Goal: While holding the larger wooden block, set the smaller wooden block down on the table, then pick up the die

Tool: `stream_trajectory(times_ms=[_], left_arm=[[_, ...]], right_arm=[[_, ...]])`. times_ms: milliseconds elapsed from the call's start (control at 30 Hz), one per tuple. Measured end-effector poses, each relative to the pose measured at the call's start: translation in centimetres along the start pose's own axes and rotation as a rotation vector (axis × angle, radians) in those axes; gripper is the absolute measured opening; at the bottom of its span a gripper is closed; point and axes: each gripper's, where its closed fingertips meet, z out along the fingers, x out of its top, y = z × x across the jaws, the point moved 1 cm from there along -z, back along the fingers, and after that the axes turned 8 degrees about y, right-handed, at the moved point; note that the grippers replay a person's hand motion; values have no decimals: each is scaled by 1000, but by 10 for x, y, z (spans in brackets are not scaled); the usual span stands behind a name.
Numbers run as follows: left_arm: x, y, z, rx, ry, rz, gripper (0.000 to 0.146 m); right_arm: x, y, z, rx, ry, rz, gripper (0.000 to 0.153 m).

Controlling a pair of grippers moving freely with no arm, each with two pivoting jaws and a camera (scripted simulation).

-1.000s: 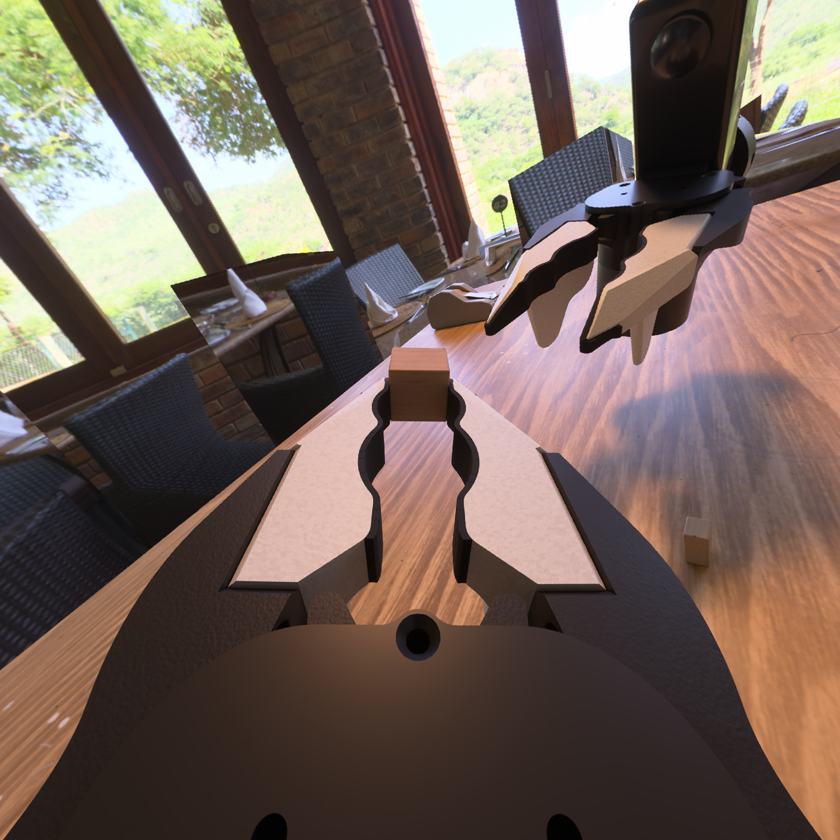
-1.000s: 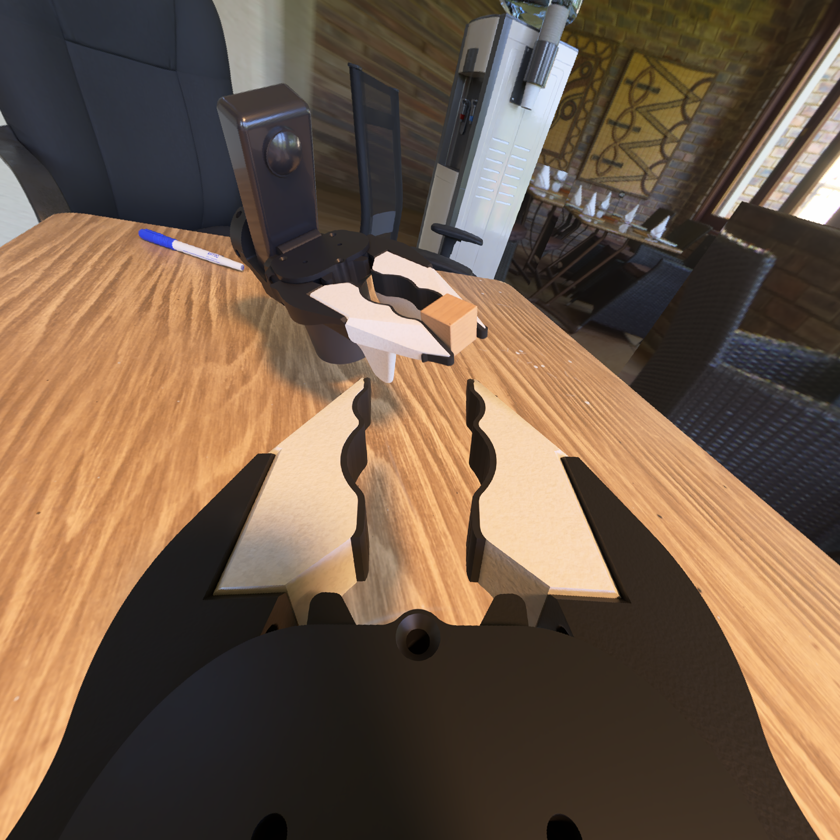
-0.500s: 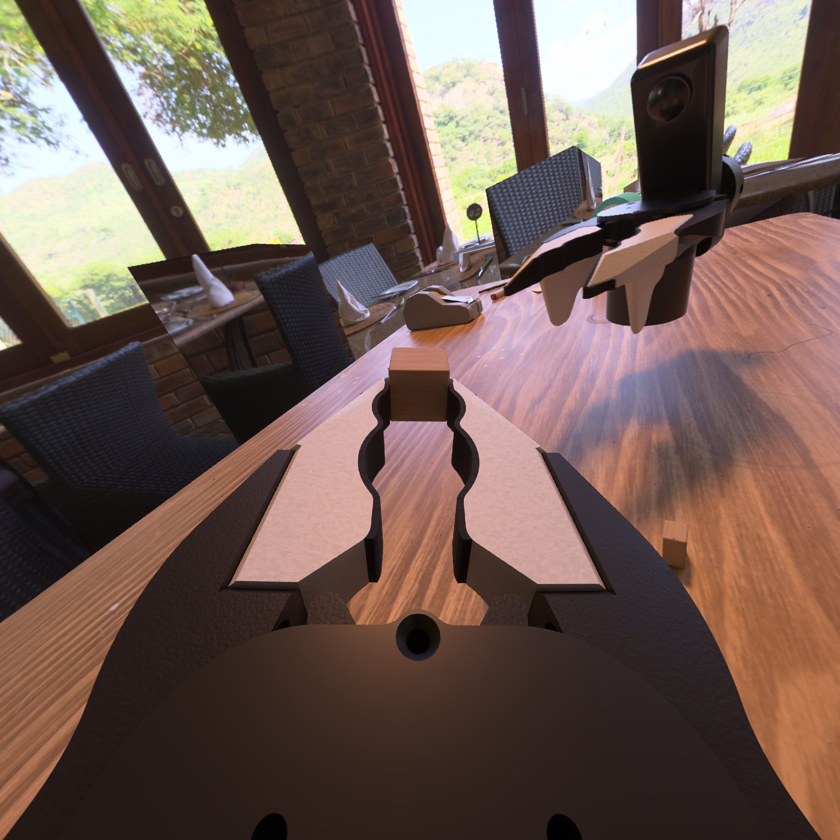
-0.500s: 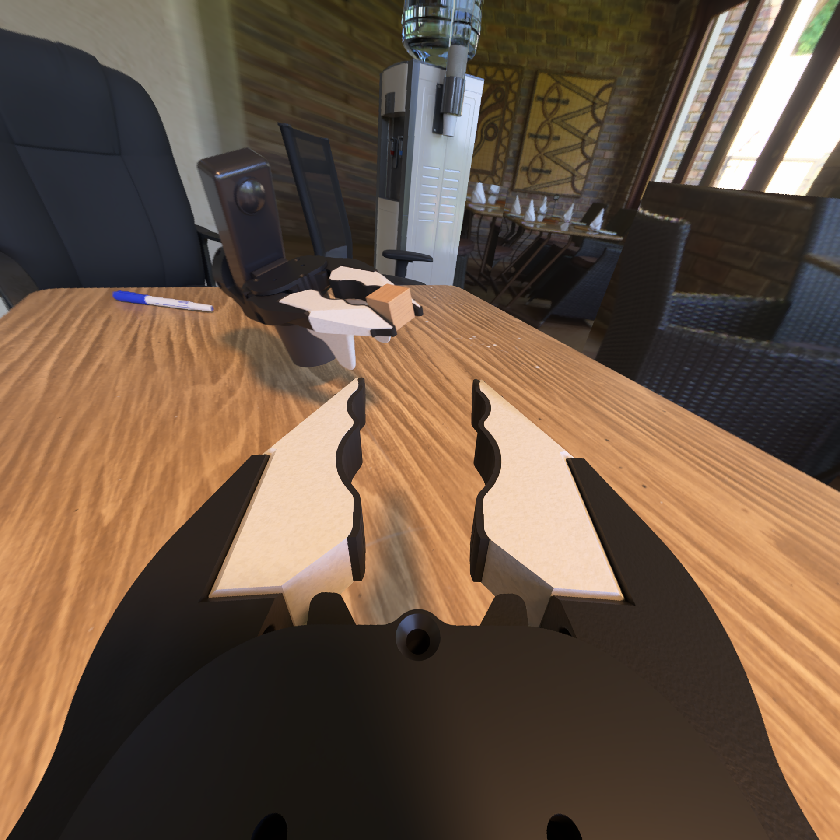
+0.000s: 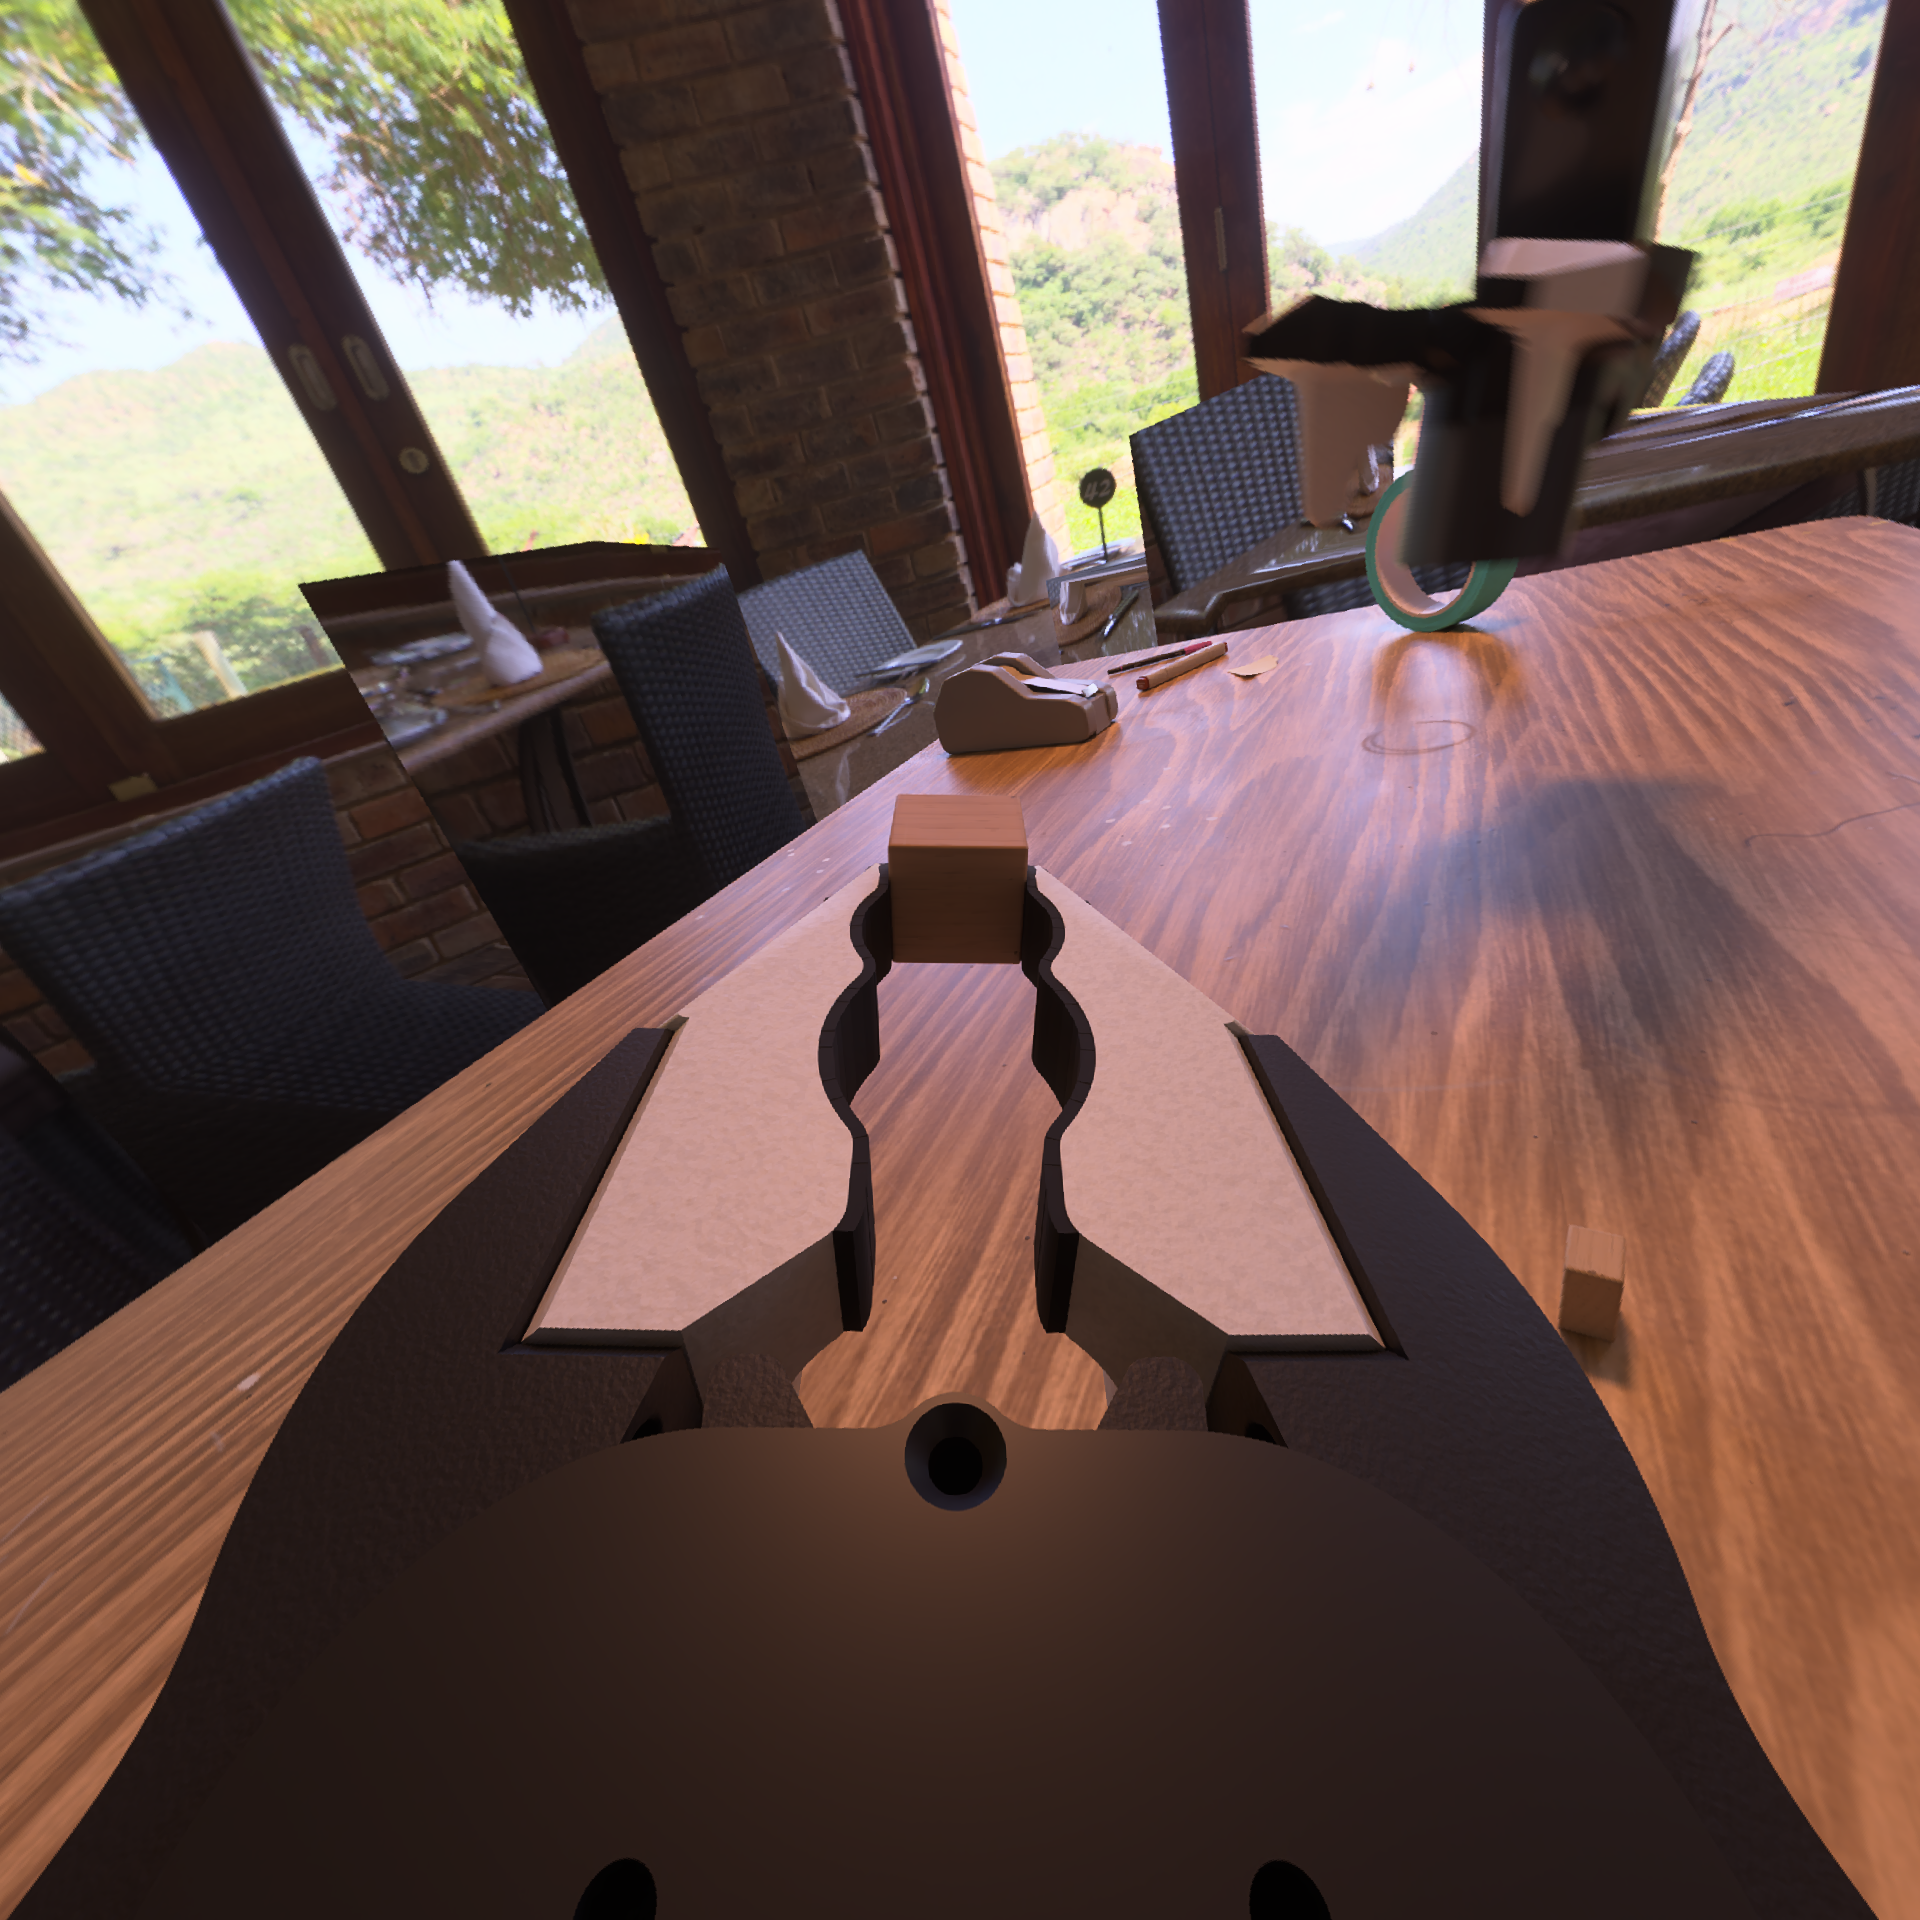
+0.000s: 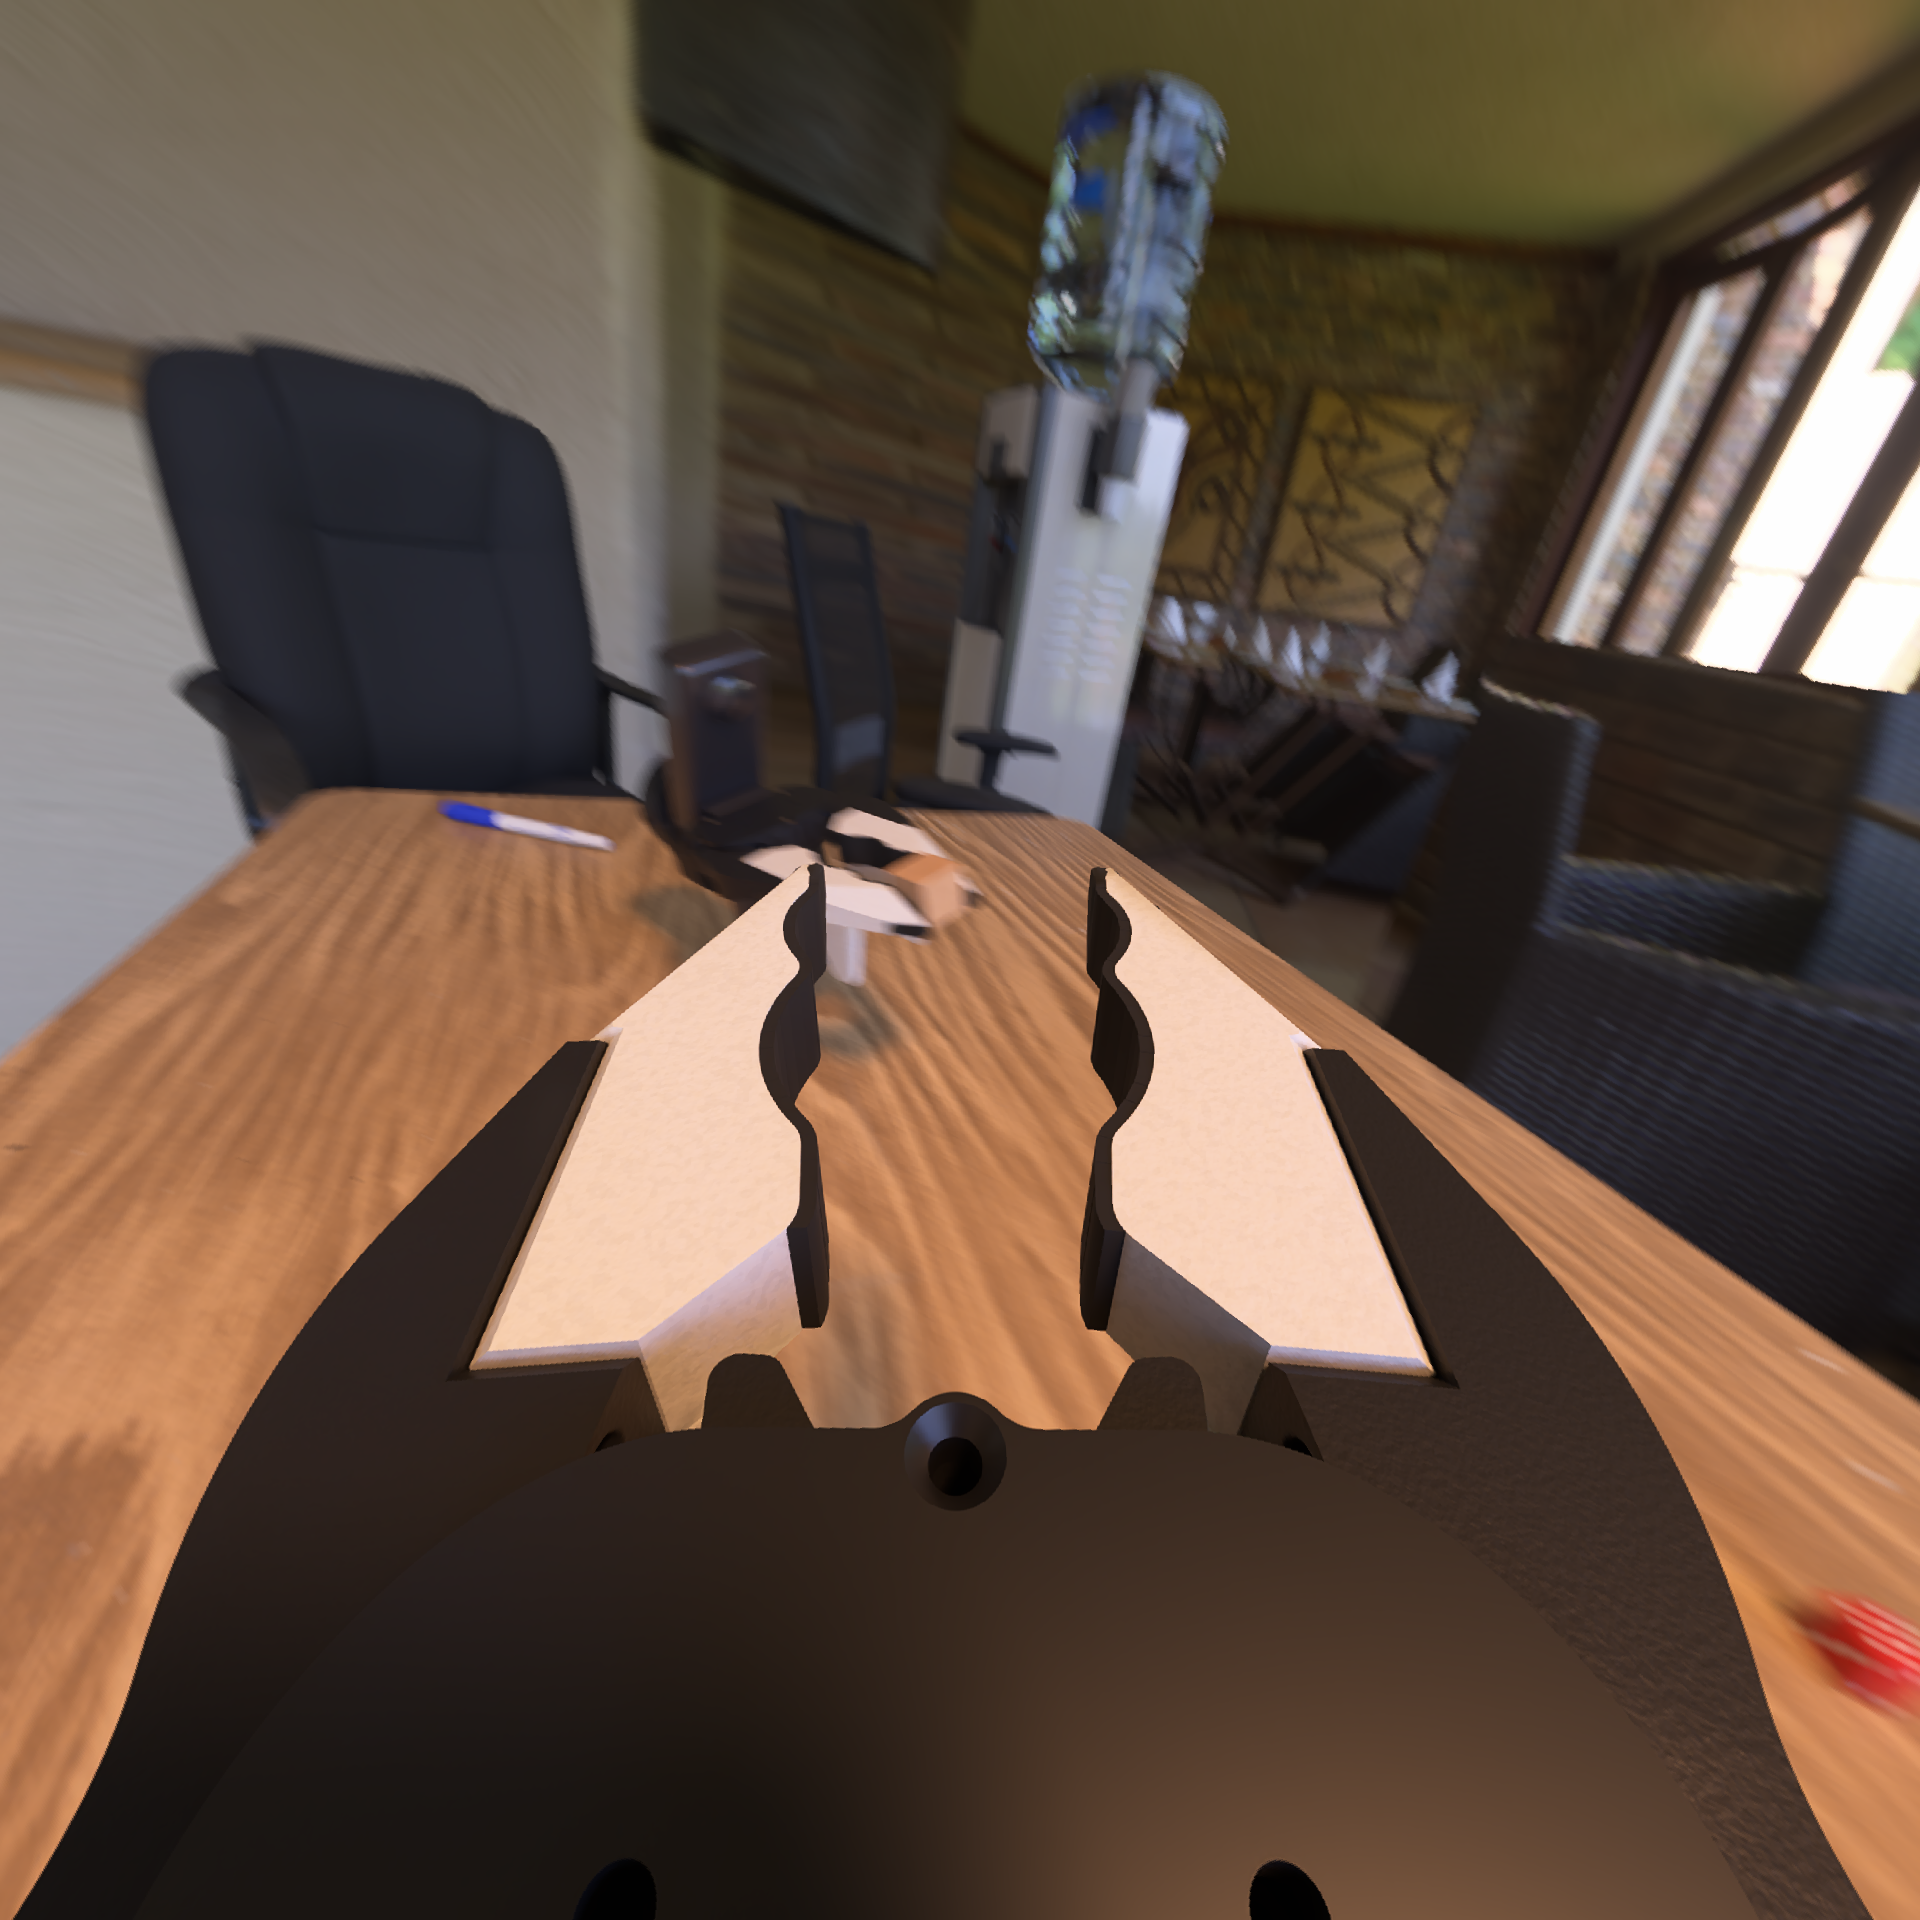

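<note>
Between my left hand-held gripper's fingertips sits the larger block, pinched above the table. My right hand-held gripper hangs empty, jaws spread. To the right lies the small block on the table; the red die rests near right, blurred.

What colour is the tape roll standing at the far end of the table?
Teal green outside with a pale inner core; the tape roll shows best in the left wrist view.

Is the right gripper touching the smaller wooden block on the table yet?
Apart. In the left wrist view the right gripper hangs far up the table, while the smaller wooden block sits alone on the wood beside the left gripper.
</note>
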Motion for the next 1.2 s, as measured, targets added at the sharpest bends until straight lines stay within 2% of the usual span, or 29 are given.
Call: stream_trajectory(times_ms=[100,167,267,400,467,667,800,933,1100,1200], left_arm=[[0,4,-2,-11,-7,34,24],[-1,6,-3,-18,-14,55,24],[0,10,-4,-22,-19,72,24],[2,13,-5,-24,-12,85,24],[5,13,-7,-21,-14,97,24],[12,10,-13,-15,19,12,24],[11,1,-15,16,24,-71,24],[11,-5,-17,44,38,-126,24],[10,-6,-17,49,29,-115,24],[8,-6,-16,45,22,-113,24]], right_arm=[[10,71,-21,-140,-176,-52,54],[-3,117,-28,-224,-306,-63,55],[-20,156,-20,-269,-350,-56,60],[-22,151,6,-257,-210,-50,62],[-28,145,11,-257,-244,-88,62],[-43,149,0,-342,-264,-89,59],[-55,158,-9,-389,-250,-28,54],[-67,164,-14,-412,-276,-28,51],[-73,168,-16,-421,-306,-33,48],[-73,183,-23,-447,-446,-89,45]])
